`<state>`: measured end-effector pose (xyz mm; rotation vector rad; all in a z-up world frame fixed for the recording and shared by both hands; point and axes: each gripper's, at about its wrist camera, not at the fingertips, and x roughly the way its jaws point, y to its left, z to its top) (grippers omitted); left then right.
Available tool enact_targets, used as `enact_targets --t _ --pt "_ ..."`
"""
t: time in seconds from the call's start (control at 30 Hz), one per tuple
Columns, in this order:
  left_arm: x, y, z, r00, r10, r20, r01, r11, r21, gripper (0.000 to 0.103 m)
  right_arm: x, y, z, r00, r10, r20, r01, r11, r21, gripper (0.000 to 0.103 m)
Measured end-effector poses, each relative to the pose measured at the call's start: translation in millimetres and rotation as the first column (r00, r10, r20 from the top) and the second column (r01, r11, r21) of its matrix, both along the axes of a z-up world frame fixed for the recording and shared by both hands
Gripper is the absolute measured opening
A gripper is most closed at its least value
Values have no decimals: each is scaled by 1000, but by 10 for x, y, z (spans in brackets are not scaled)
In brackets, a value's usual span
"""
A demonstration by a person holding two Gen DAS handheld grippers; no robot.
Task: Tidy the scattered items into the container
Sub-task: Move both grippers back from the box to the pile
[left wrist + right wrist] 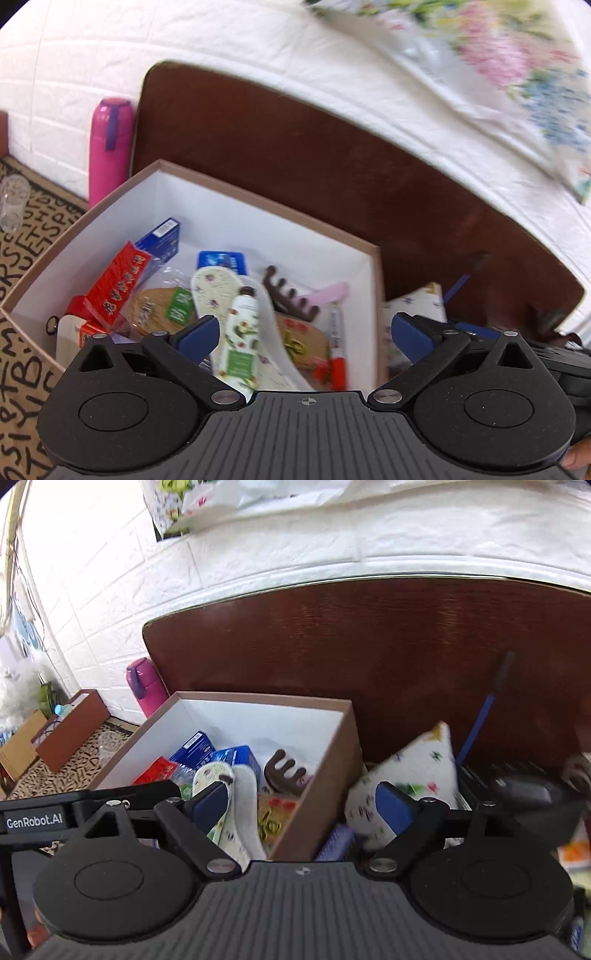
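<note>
Both grippers hover with jaws spread wide, nothing held: the left gripper (304, 334) over the box's contents, the right gripper (301, 806) straddling its near corner. Just beyond the right one, a small floral pillow (410, 775) leans outside the cardboard box (321, 775), touching its wall. It looks soft and light, so pinch a corner or bunched edge; it should squash rather than slip. A purple item (338, 843) lies below it, too blurred to name. Inside the box sit a hand-cream tube (240, 332), a printed insole (216, 288), a red marker (337, 354) and a brown comb (291, 295); it's crowded, so the pillow must go on top. Behind stand a pink flask (110, 147) and the brown headboard (332, 155).
</note>
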<state>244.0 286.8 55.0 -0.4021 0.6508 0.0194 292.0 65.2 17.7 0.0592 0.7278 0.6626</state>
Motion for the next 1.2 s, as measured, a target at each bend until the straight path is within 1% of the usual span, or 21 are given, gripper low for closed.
enact_targets --t 0.13,0.23,0.27,0.37,0.47,0.53,0.6,0.7,0.8,0.87,0.93,1.0,1.07,1.17,1.2 --pt "-213 -266 120 999 -31 23 31 1000 5 103 -173 -278 87 999 -34 -32 34 999 11 91" --pt "-408 -503 175 997 -61 43 61 998 7 103 -356 -540 141 997 -75 -28 75 997 25 95" --pt "-465 -583 178 996 -74 46 73 997 11 103 -436 -639 153 995 -100 -19 100 995 26 97" --pt "-670 -866 135 992 -117 53 116 993 27 103 -670 -906 169 988 -152 15 152 988 -3 98" --pt "-884 -1117 10 986 -157 47 157 988 -1 103 -957 -1217 115 982 -162 100 164 987 -4 98" --pt "-1003 -1269 -110 983 -183 33 184 982 -29 103 -1139 -1431 30 974 -166 151 167 986 9 98" --pt "-1123 -1450 -273 978 -206 10 206 978 -42 103 -1300 -1634 -99 970 -184 157 184 983 14 98" --pt "-1287 -1661 -551 974 -220 -46 217 974 -63 103 -1497 -1904 -359 966 -220 133 220 975 14 98" --pt "-1420 -1825 -850 965 -237 -110 226 969 -105 103 -1671 -2122 -650 963 -252 93 252 968 14 98" --pt "-1486 -1927 -1050 956 -246 -158 229 966 -118 103 -1754 -2227 -834 960 -272 60 273 962 3 98" --pt "-1517 -2020 -1212 944 -259 -206 241 964 -109 102 -1787 -2281 -998 957 -290 23 291 956 -33 98" --pt "-1519 -2102 -1312 933 -267 -243 251 963 -94 98 -1799 -2313 -1137 954 -299 -6 298 951 -77 98" --pt "-1515 -2179 -1373 920 -289 -266 275 957 -88 94 -1816 -2333 -1224 955 -296 -2 295 951 -99 96" --pt "-1494 -2242 -1381 919 -289 -268 285 957 -55 92 -1827 -2317 -1275 959 -281 36 284 951 -123 94" --pt "-1488 -2256 -1379 918 -292 -269 291 956 -46 90 -1822 -2302 -1280 959 -277 54 281 950 -134 93"
